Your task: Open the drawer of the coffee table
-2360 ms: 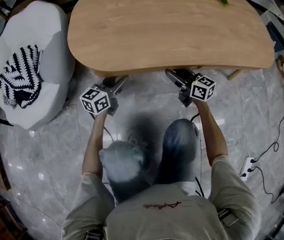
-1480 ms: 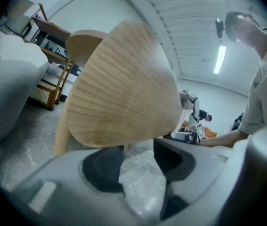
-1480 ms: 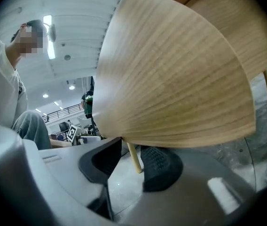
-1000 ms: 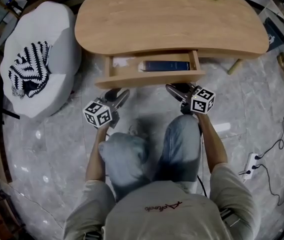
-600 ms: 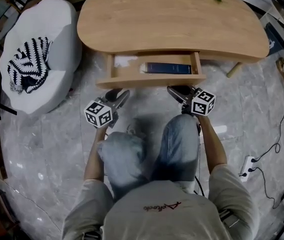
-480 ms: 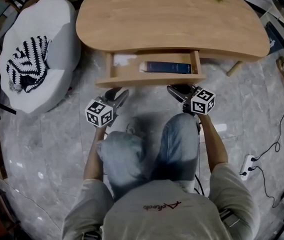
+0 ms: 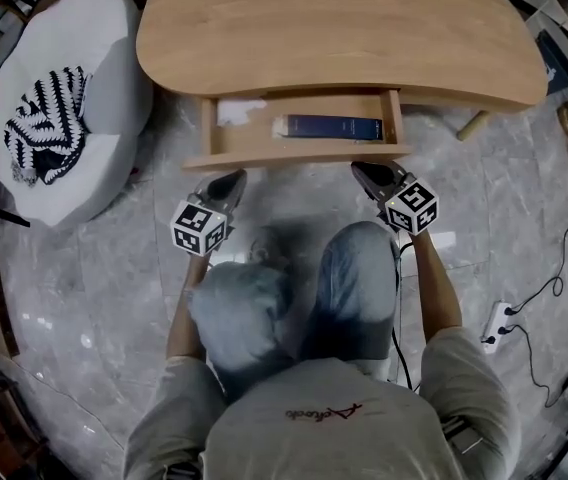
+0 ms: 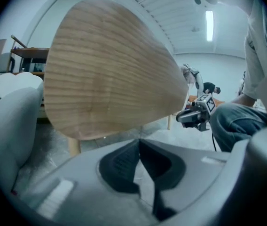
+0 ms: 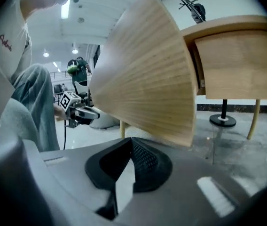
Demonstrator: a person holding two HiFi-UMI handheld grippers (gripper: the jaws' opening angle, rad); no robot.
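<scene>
Pale wood, and there it is: the drawer [image 7: 294,154] stands pulled out from under the worktop [image 7: 334,28], towards the person's knees. By my reading the opening is done. At most a last bit of travel is left, and I can't see from here whether the drawer has any more to give.

The left gripper [image 7: 230,179] sits just in front of the drawer's left end, the right gripper [image 7: 366,171] just in front of its right end. Neither one looks to be touching the front panel. Both pairs of fingers [image 8: 121,163] are pressed together with nothing between them, so no grip on the drawer.

What does each view give us? The head view alone looks down into the drawer: a dark blue book [image 7: 329,127] lies along the middle, and something white [image 7: 234,113], too blurred to name, sits at the left end. It also takes in a white pouf [image 7: 84,78] with a striped cloth [image 7: 39,138], well to the left of the drawer.

The gripper views miss the inside entirely. They look up from low down, with the drawer's front looming overhead as a broad grained panel. They do show the closed, empty fingers plainly, which the head view sees only from above. Each one also catches the other gripper at the far end of the drawer.
</scene>
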